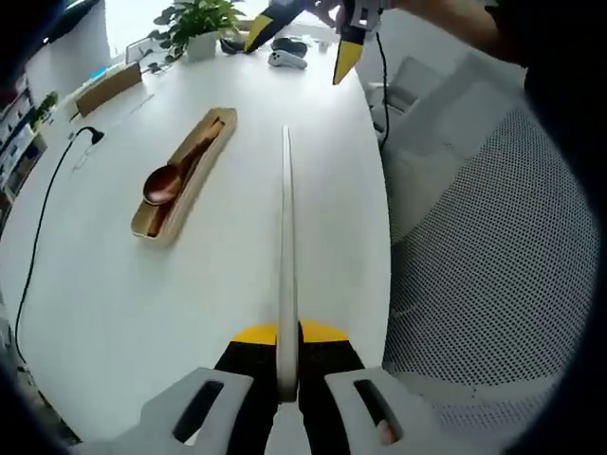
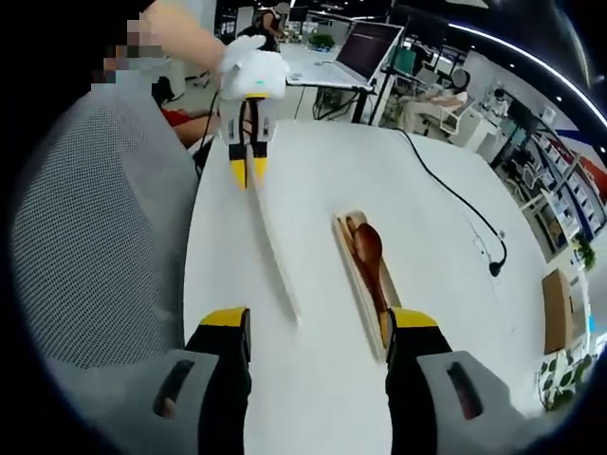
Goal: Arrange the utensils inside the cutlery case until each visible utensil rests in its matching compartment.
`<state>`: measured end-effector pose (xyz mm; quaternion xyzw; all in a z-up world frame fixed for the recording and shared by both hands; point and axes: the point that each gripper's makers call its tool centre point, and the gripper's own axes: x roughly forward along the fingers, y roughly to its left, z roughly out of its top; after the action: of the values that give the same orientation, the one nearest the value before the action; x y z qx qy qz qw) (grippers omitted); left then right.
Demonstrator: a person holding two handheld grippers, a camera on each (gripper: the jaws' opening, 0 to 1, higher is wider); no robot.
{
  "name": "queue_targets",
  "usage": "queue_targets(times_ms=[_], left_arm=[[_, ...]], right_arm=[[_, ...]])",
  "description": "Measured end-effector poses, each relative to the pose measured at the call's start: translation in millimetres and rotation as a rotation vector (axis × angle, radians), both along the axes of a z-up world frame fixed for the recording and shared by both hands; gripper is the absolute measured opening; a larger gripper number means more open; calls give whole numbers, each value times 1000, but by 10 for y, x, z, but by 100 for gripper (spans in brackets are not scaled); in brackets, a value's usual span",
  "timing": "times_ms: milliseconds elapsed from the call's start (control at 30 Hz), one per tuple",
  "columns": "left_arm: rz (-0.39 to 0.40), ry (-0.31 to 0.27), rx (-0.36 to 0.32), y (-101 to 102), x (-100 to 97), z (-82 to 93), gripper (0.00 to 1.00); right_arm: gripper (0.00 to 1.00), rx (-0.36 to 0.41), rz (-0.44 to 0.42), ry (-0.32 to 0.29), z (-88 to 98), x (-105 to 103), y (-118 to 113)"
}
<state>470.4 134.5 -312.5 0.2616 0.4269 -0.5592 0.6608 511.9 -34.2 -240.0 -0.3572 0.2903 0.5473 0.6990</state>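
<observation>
Both grippers, left gripper (image 1: pixel 288 379) and right gripper (image 2: pixel 318 346), have pale grey bodies with dark slots and black jaws tipped in yellow.

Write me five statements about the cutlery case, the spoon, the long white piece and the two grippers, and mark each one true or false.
1. The wooden spoon lies inside the cutlery case. True.
2. The left gripper is open and holds nothing. False: its jaws are closed on one end of the long white piece.
3. The right gripper has its jaws spread apart with nothing between them. True.
4. The long white piece rests inside the case beside the spoon. False: it lies apart from the case, stretching out over the white table.
5. A black cable runs across the table. True.
</observation>
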Motion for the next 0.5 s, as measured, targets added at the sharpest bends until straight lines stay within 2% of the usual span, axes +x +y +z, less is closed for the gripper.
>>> queue_targets(times_ms=[33,100,133,200,267,367,500], left_arm=[[14,-1,-16,-16,22,14,5],[69,94,-29,-35,-46,-1,4],[72,93,-34,-40,-38,-7,4],[86,123,-55,-63,-64,-1,4],[133,181,-100,-117,-99,46,4],[207,292,-175,-196,-141,146,4],[250,360,-228,-244,-145,231,4]], right_arm=[[56,7,9,-1,-20,-22,48],[56,17,22,13,-79,-81,134],[56,13,31,15,-112,-106,160],[57,-20,72,0,-198,-165,202],[58,-45,99,-21,-252,-198,231],[59,-67,127,-76,-268,-193,260],[64,-126,169,-182,-266,-121,236]])
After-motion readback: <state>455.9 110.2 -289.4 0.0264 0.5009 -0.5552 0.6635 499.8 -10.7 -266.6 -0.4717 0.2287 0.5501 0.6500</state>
